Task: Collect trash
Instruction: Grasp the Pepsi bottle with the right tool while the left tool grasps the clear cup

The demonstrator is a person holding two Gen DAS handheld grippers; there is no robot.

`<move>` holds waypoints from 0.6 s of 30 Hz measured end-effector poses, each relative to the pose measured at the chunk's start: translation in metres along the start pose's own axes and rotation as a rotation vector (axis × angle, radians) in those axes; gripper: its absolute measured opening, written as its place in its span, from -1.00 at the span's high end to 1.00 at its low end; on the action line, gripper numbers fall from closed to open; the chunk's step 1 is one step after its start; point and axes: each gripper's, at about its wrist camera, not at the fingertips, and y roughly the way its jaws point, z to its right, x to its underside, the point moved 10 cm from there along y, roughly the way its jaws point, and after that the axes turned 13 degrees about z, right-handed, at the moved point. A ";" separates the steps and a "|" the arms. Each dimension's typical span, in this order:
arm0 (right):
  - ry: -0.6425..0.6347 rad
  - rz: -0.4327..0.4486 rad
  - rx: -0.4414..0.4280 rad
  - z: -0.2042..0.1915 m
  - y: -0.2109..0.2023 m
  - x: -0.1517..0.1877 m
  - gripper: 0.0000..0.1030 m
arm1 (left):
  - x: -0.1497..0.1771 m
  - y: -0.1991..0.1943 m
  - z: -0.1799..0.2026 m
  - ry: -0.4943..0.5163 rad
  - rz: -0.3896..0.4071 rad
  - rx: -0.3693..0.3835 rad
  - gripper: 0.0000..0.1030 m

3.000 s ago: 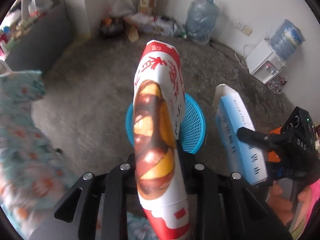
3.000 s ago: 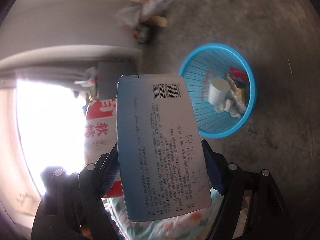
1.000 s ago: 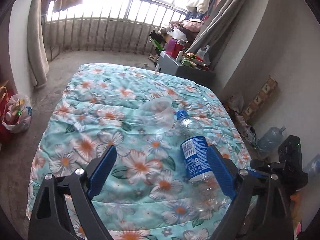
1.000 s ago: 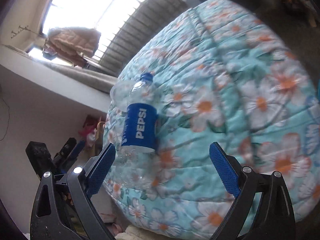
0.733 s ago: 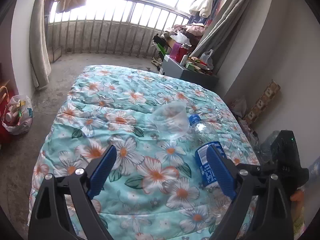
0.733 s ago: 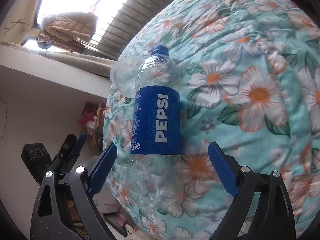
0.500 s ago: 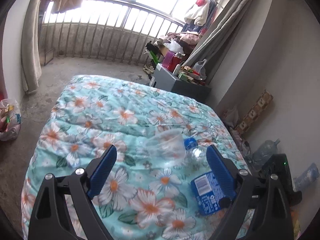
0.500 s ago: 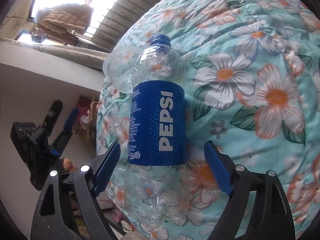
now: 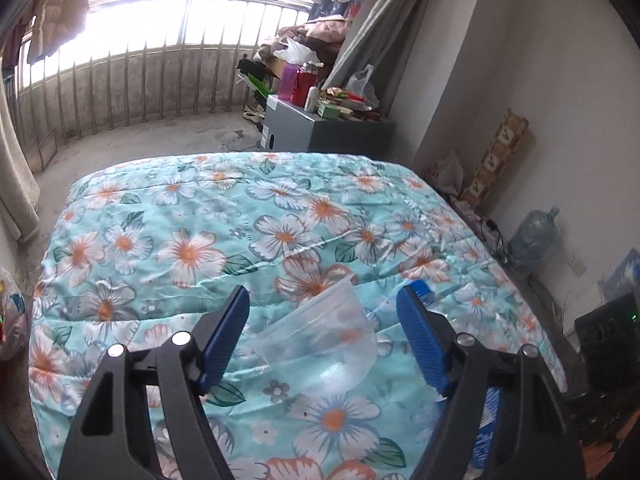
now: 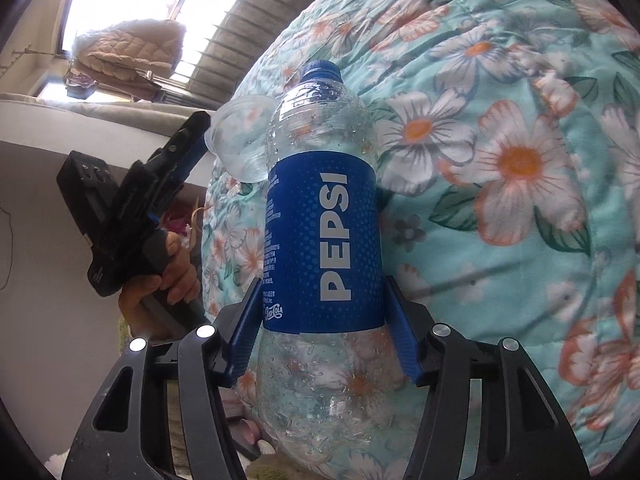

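My right gripper (image 10: 322,326) is closing around the Pepsi bottle (image 10: 320,240), probably just touching; my left gripper (image 9: 322,330) narrows around the clear cup (image 9: 320,346) at the bottle's ten o'clock, both on the quilt (image 9: 192,232).

Home bedroom, floral quilt (image 9: 280,236) on bed, barred balcony window (image 9: 160,40), cluttered cabinet (image 9: 320,128)

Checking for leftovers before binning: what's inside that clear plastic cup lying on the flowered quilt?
Nothing solid shows inside the clear plastic cup: it lies on its side, and the flowered quilt shows through its walls. Any thin film or drops are too hazy to tell.
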 end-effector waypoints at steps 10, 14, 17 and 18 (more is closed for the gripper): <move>-0.001 0.098 0.105 0.037 -0.055 0.011 -0.07 | 0.016 -0.002 0.018 0.191 -0.012 -0.080 0.20; 0.009 0.123 0.117 0.042 -0.059 0.012 -0.07 | 0.023 -0.018 0.040 0.255 -0.011 -0.064 0.78; 0.033 0.126 0.094 0.047 -0.061 0.011 -0.07 | 0.038 -0.030 0.059 0.289 -0.043 -0.053 0.90; 0.036 0.126 0.089 0.048 -0.062 0.011 -0.07 | 0.043 -0.034 0.063 0.287 -0.056 -0.046 0.90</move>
